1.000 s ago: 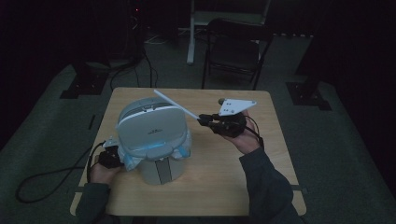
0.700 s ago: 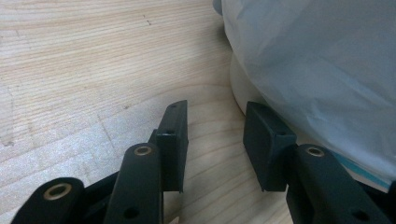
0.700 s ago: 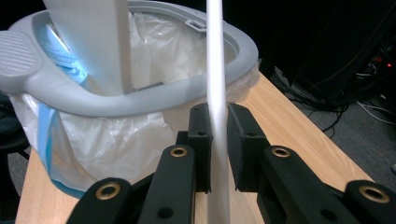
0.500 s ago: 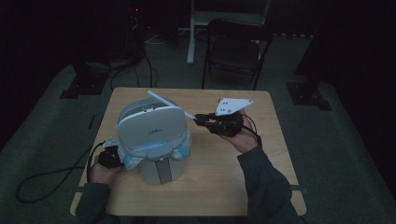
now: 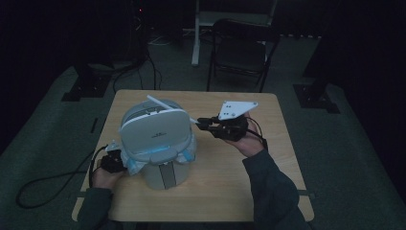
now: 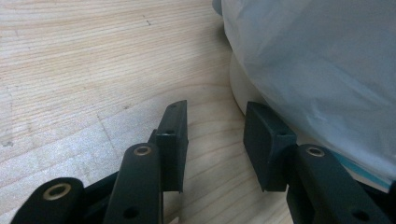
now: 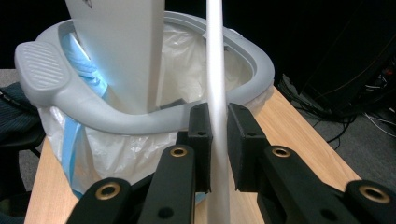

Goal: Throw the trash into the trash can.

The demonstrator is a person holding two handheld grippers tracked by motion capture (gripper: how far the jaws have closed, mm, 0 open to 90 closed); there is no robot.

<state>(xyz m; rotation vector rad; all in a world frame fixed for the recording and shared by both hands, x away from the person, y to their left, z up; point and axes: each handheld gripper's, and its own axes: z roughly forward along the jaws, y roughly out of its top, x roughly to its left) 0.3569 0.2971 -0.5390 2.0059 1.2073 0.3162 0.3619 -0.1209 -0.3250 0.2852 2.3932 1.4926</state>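
A grey plastic bin [image 5: 163, 158] stands on the pale wood-grain table [image 5: 225, 191], toward its left half. The bin is rounded, with a smooth light-grey swing lid [image 5: 155, 132] tilted up in its rim, and a thin, crinkled, translucent white bag [image 5: 122, 160] with blue drawstring bands hangs over the rim and down the sides. In the right gripper view the rim is a thick grey hoop with a ribbed, flattened tab at one end, and the lid rises as a flat white slab inside it.

A slim, smooth white rod [image 5: 167, 108] slants across the back of the bin, from above the lid's far left edge down to the bin's right side. The right claw [image 5: 201, 122] is just right of the bin, closed on the lower end of this rod; in the right gripper view the rod [image 7: 218, 116] runs straight up between the two black pads, which press on it from both sides. The right hand [image 5: 246, 141] holds that claw about level, pointing left toward the bin, with the forearm coming in from the lower right.

The left claw [image 6: 215, 140] lies low at the bin's lower left, on the table, its matte black jaws apart with bare wood between them; one pad sits right beside the bag and the bin's base. The left hand [image 5: 103, 175] rests on the table behind it.
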